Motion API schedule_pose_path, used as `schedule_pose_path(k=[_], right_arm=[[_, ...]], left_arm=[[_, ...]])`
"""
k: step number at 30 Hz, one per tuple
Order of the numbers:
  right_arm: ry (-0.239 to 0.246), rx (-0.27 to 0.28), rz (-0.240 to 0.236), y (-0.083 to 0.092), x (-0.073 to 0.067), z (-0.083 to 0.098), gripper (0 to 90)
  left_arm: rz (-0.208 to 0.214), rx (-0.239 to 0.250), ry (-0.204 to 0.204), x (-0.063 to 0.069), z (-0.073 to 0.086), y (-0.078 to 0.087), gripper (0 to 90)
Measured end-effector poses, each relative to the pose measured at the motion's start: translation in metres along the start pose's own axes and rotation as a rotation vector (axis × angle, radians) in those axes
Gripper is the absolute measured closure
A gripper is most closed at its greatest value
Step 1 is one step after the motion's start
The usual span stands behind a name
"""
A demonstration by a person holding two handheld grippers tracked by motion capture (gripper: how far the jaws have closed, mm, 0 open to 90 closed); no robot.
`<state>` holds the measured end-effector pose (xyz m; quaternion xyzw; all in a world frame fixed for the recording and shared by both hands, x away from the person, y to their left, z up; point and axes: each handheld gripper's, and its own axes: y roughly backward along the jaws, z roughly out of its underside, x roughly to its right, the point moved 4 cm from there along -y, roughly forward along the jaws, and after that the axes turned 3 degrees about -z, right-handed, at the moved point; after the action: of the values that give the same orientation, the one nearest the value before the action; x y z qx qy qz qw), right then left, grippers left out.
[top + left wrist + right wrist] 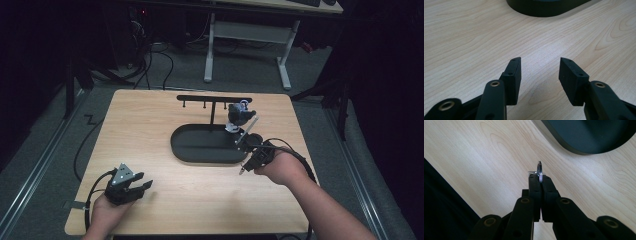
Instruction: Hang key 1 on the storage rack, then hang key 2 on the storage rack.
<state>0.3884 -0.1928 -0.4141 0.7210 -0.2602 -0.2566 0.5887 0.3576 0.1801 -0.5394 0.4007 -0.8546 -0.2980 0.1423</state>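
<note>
Metal key ring (539, 171), pinched edge-on at the right hand-held gripper (539, 178) tips. Left hand-held gripper (540, 67) spread, empty. Risk: ring slipping onto the tabletop (486, 157) below, grip being shallow.

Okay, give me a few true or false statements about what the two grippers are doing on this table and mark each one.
1. The right gripper is shut on a small metal ring. True.
2. The left gripper holds a ring. False: its jaws stand apart with nothing between them.
3. A black oval tray lies on the wooden table. True.
4. The left gripper rests inside the tray. False: it sits near the table's front left edge, apart from the tray.
</note>
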Motion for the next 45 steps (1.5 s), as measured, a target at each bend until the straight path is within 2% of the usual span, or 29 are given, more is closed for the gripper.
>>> schedule_pose_path(k=[10,15,18,19,20,26,27,31,34,37,40,45], right_arm=[[0.002,0.001,0.008,0.007,0.006,-0.01,89.2],[0.009,0.001,0.009,0.012,0.009,-0.021,89.1],[-0.003,0.001,0.012,0.016,0.012,-0.03,89.1],[0.017,0.009,0.013,0.017,0.014,-0.033,89.1],[0.003,0.011,0.013,0.018,0.015,-0.035,89.2],[-0.007,0.013,0.011,0.023,0.021,-0.05,89.1],[-0.02,0.009,0.014,0.024,0.022,-0.052,89.1],[-0.02,0.014,0.018,0.025,0.029,-0.061,89.2],[-0.046,0.009,0.024,0.026,0.033,-0.068,89.2],[-0.036,0.008,0.031,0.026,0.037,-0.074,89.2],[-0.056,0.012,0.041,0.028,0.041,-0.082,89.2],[-0.058,0.029,0.05,0.031,0.05,-0.096,89.1]], left_arm=[[-0.007,0.001,0.007,-0.001,0.001,0.001,53.0],[-0.006,0.0,0.012,-0.003,0.002,0.002,52.9],[-0.007,0.003,0.013,-0.003,0.002,0.002,52.8],[-0.007,0.001,0.012,-0.003,0.002,0.002,52.8],[-0.007,0.003,0.012,-0.003,0.002,0.002,52.8],[-0.005,0.006,0.018,-0.004,0.002,0.003,52.8],[-0.006,0.007,0.019,-0.004,0.002,0.003,52.8],[-0.004,0.005,0.017,-0.004,0.002,0.003,52.8],[-0.004,0.007,0.018,-0.005,0.002,0.003,52.8],[-0.002,0.006,0.019,-0.005,0.002,0.003,52.8],[-0.001,0.007,0.02,-0.005,0.002,0.003,52.9],[0.001,0.012,0.027,-0.006,0.002,0.003,52.9]])
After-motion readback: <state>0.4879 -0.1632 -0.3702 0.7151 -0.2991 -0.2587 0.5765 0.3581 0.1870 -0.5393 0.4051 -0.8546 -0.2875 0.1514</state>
